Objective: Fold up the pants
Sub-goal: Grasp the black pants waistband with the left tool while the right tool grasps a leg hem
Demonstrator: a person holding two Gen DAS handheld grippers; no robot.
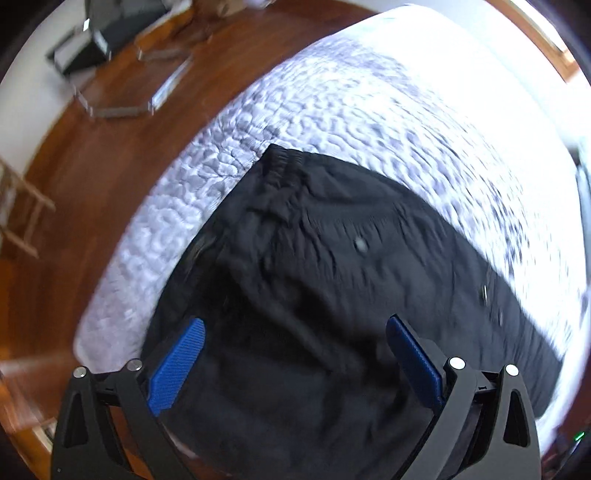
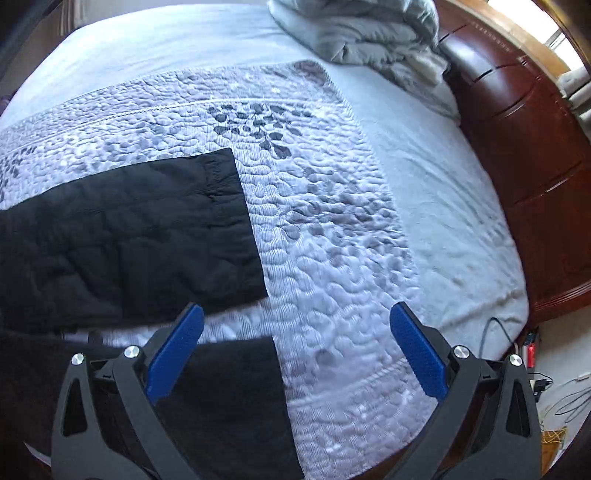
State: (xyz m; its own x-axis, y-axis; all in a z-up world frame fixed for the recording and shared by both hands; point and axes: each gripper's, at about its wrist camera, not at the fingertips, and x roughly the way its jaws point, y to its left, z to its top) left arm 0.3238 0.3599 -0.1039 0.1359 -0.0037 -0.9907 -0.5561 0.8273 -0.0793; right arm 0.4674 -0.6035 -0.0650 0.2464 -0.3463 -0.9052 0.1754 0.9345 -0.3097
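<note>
left wrist view shows black pants (image 1: 314, 258) flat, unfolded on the bed (image 1: 332, 103). both hand-held grippers, left (image 1: 293, 362) and right (image 2: 295, 350), spread, holding nothing; folding is not started.

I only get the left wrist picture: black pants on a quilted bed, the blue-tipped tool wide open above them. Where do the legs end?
Observer: In the right wrist view, both leg ends lie flat on the quilt, a strip of quilt showing between them.
Operator: Is the other tool holding anything?
Observer: No, the right tool is open and empty, above the nearer leg.
Operator: What else is on the bed?
Observer: A crumpled grey blanket sits near the dark wooden headboard.
</note>
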